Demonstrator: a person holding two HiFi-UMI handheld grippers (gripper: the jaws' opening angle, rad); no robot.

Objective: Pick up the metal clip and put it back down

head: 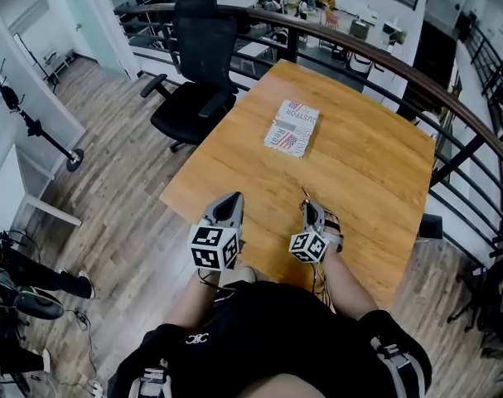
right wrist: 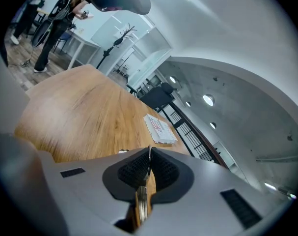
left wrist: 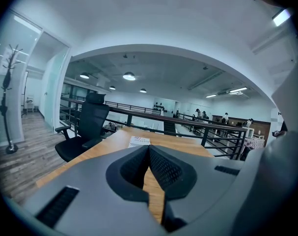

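My right gripper is held above the near edge of the wooden table, shut on the thin metal clip. In the right gripper view the clip stands on edge between the closed pads, and its tip sticks out past the gripper's tips. My left gripper hovers beside it to the left, over the table's near left edge. It is shut with nothing between its pads, as the left gripper view shows.
A printed red and white booklet lies flat in the middle of the table. A black office chair stands at the far left corner. A dark railing runs behind and along the right of the table.
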